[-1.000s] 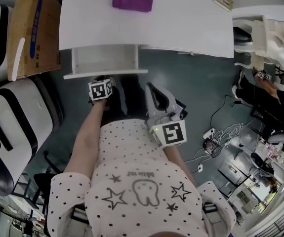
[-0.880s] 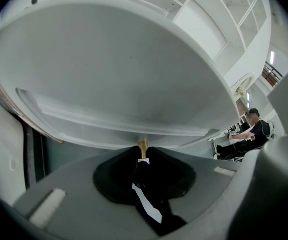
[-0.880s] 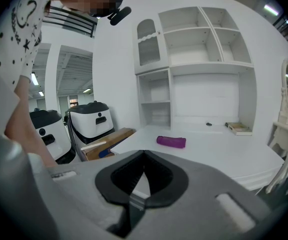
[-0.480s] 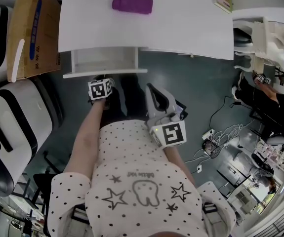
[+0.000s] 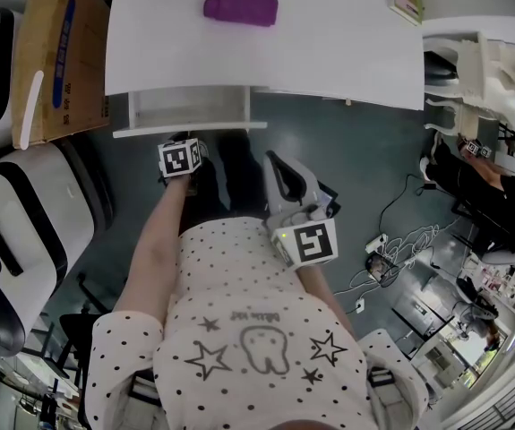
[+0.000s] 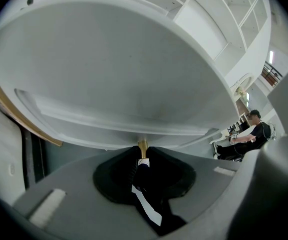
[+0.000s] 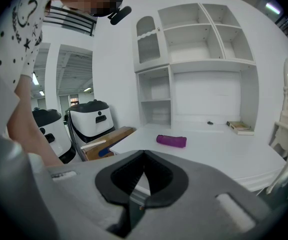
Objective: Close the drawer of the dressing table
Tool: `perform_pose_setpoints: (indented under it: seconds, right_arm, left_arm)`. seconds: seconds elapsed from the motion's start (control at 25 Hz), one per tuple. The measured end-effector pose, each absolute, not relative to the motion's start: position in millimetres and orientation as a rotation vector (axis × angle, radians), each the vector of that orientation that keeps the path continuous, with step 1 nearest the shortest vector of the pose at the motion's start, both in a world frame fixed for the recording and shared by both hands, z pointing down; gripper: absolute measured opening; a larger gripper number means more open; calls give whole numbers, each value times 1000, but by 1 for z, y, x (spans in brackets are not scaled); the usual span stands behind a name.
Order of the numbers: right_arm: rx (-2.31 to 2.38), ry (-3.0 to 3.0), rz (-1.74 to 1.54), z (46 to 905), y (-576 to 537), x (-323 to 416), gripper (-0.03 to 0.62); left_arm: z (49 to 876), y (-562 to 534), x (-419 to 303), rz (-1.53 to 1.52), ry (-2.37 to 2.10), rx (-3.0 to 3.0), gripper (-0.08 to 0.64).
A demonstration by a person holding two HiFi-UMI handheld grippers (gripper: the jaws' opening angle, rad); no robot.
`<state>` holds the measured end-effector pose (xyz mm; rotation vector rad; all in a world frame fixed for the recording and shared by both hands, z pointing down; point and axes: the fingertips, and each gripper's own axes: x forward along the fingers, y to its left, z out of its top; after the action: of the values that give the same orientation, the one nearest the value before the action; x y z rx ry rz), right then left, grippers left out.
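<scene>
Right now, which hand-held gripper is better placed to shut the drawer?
Left. The left hand-held gripper is shut on the knob of the drawer; the right hand-held gripper sits back near the body, empty.

The dressing table's drawer (image 5: 190,108) stands open, drawn out from under the left part of the white tabletop (image 5: 329,52) towards the person. It is a shallow white box, white inside too, and its front panel shows from above as a narrow strip along the near edge. Seen from below, the front is a broad plain white face. A small brass knob (image 6: 142,147) sits on it, caught between the closed tips of the left tongs (image 6: 142,153).
</scene>
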<state>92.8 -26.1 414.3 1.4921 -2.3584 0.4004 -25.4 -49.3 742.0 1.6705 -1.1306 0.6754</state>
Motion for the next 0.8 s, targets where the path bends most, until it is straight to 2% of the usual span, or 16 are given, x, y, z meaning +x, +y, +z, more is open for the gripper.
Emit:
perform_pose_setpoints:
  seconds: [0.8]
  right_arm:
    - [1496,-2349,409,417,-26,102,-4]
  left_arm:
    - [745,-62,-24,667,-1134,1667,74]
